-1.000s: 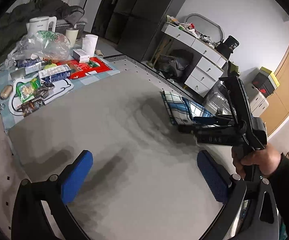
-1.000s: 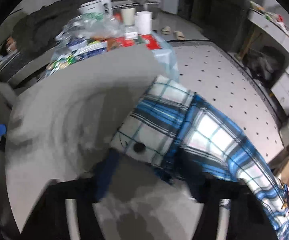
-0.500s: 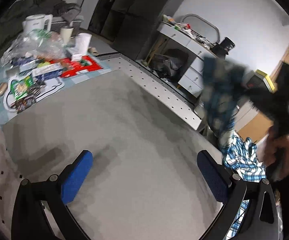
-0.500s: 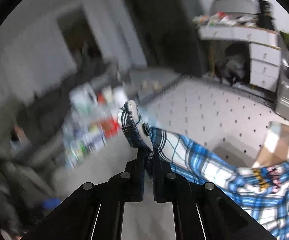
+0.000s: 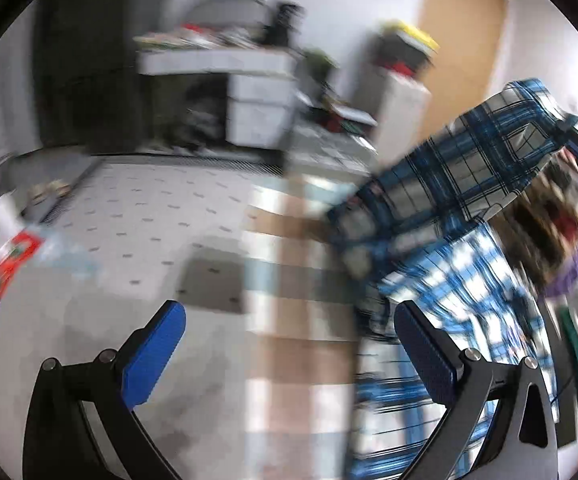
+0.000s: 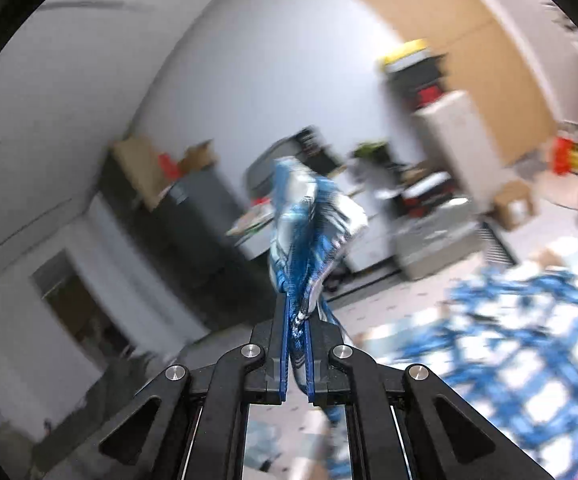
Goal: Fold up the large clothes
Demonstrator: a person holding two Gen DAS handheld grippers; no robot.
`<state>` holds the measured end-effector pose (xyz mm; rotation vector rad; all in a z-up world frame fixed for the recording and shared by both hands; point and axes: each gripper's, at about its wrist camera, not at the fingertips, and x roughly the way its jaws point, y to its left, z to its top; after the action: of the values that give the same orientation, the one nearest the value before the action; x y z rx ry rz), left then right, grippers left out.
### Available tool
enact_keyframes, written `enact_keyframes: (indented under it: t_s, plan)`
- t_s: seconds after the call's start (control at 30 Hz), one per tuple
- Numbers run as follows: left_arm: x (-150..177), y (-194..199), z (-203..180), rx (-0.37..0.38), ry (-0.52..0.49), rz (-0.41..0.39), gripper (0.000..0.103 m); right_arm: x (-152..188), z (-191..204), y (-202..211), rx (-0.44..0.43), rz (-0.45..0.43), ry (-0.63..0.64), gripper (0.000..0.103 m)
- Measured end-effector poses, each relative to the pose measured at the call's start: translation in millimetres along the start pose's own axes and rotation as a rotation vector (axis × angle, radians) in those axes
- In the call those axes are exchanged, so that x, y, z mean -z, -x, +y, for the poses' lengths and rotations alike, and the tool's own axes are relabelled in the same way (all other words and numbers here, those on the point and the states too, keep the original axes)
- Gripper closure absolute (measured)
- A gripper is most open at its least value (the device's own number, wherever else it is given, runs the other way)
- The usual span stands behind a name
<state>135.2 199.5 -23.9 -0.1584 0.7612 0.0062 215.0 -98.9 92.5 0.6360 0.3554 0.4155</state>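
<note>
Right hand-held gripper [image 6: 296, 344] clamps plaid shirt [image 6: 309, 240] edge aloft | left hand-held gripper [image 5: 289, 344] wide, empty, beside the hanging cloth

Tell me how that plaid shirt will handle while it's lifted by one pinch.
Probably floppy: the plaid shirt sags away from the right gripper, which pinches only a bunched edge. It likely swings and trails, since much cloth hangs loose below. The left gripper is open and empty.

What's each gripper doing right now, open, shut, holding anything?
Left gripper: open, nothing between its pads.
Right gripper: shut on a bunched edge of the plaid shirt, lifted off the table.
</note>
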Motion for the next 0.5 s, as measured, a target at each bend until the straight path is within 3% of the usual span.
enact_keyframes:
  t_s: [0.1,0.27,0.33,0.4,0.5]
  plan:
    - [-16,-49,-34,-0.013,-0.063,0.097,0.001,7,-68,29,0.072,-0.027,-0.112,0.097]
    - [-25,-115,-90,-0.038,-0.188,0.209,0.001,27,-156,36,0.147,0.050,-0.231,0.097]
    - [-23,-127,-110,-0.014,-0.254,0.238,0.001,36,-174,32,0.152,0.082,-0.240,0.097]
    - [-19,-138,-124,-0.108,-0.346,0.233,0.001,36,-183,27,0.137,0.104,-0.220,0.097]
    - [-10,-159,-133,-0.180,-0.457,0.279,0.001,22,-176,27,0.079,0.095,-0.167,0.097]
